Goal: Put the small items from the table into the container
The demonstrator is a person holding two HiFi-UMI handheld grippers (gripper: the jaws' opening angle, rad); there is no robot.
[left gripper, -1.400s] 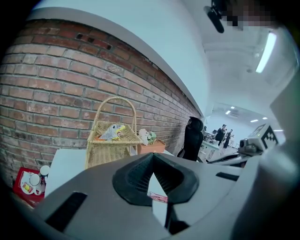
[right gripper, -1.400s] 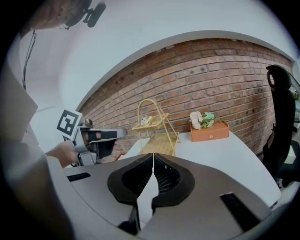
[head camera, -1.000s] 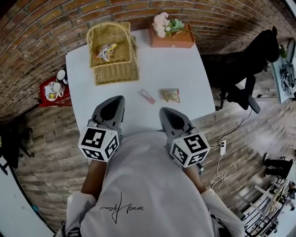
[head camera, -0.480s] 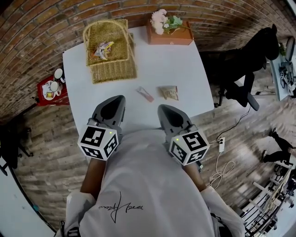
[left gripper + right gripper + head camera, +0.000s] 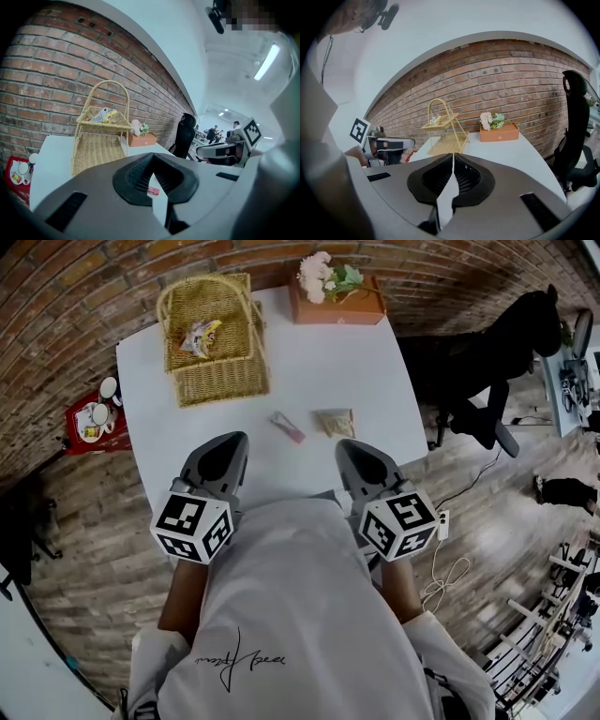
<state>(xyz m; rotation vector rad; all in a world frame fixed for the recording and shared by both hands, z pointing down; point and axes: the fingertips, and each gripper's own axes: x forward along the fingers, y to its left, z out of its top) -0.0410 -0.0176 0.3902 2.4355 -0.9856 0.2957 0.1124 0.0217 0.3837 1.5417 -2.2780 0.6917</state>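
Note:
A two-tier wicker basket [image 5: 211, 343] stands at the back left of the white table [image 5: 328, 362], with snack packets [image 5: 200, 334] on its upper tier. Two small items lie on the table in front of me: a pink packet [image 5: 288, 427] and a tan snack bag [image 5: 335, 421]. My left gripper [image 5: 225, 448] hangs over the near table edge, shut and empty, short of the pink packet. My right gripper [image 5: 361, 457] is also shut and empty, just near of the snack bag. The left gripper view shows the basket [image 5: 98, 140] and the pink packet [image 5: 153, 191] beyond the closed jaws.
An orange box of flowers [image 5: 335, 298] stands at the table's back edge against the brick wall. A red stool with cups [image 5: 89, 418] is left of the table, a black office chair [image 5: 487, 371] to its right. A cable and power strip [image 5: 445, 559] lie on the floor.
My right gripper has shifted a little to the right along the near table edge. The left gripper has stayed put. Both remain shut.

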